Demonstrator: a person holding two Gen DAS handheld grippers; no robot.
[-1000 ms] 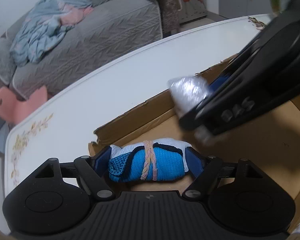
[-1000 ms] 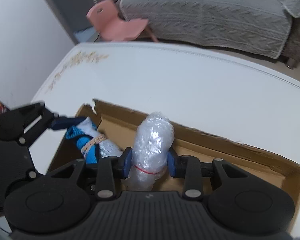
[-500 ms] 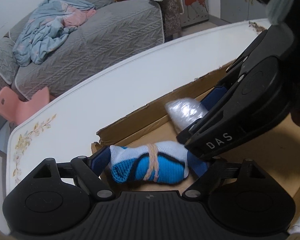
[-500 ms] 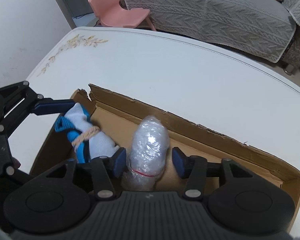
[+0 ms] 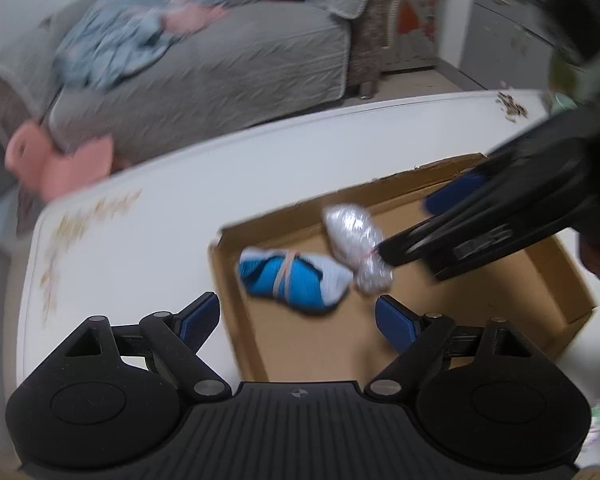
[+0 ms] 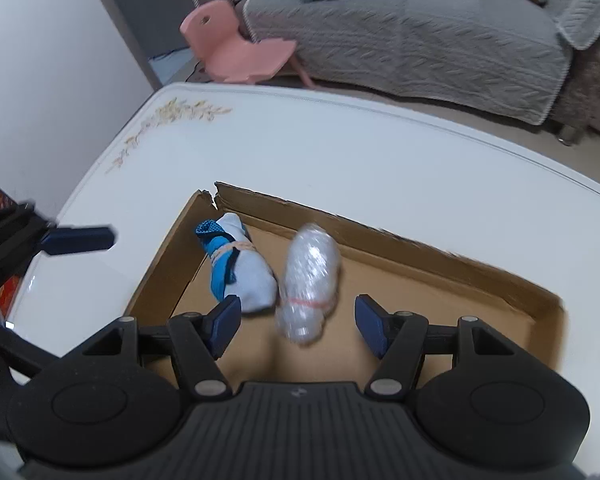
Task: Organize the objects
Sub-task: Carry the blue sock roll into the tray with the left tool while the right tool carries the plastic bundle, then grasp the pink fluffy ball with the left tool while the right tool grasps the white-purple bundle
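Note:
A blue-and-white sock bundle tied with a band lies in the left corner of a shallow cardboard box. A clear plastic-wrapped bundle with a red band lies beside it, touching. My left gripper hovers above the sock, open, with nothing between its pads. In the right wrist view the sock bundle and the plastic bundle rest on the floor of the box. My right gripper is above the plastic bundle, its jaws opening, the pads clear of it.
The box sits on a white table with a gold floral print at its corner. Beyond the table stand a pink child's chair and a grey sofa with clothes on it. One left gripper finger shows left of the box.
Both grippers let go of their bundles and rose. The sock and the plastic bundle now lie loose in the box. The right jaws have spread from shut to wide.

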